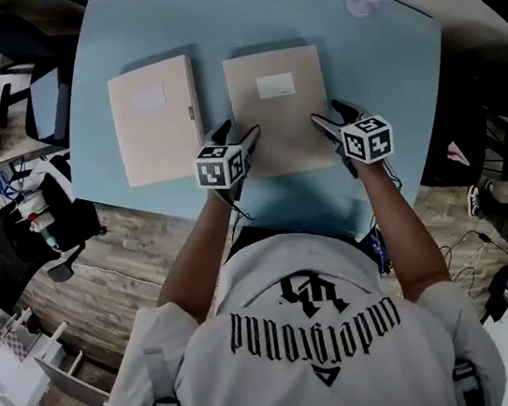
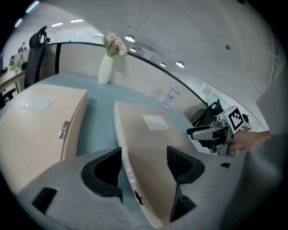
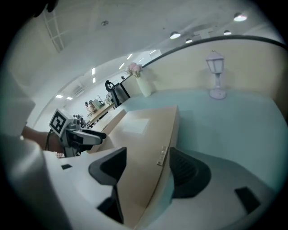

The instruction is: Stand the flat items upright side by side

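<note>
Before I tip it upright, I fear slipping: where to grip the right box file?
I'd take the box file by its long edges, from the near end: left gripper on the spine, right gripper on the clasp edge. Lying flat, only its edges fit the jaws.

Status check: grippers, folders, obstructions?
Both open: left gripper astride left edge of right folder, right gripper astride its right edge. Both folders flat on table; left folder untouched. Nothing blocking.
</note>
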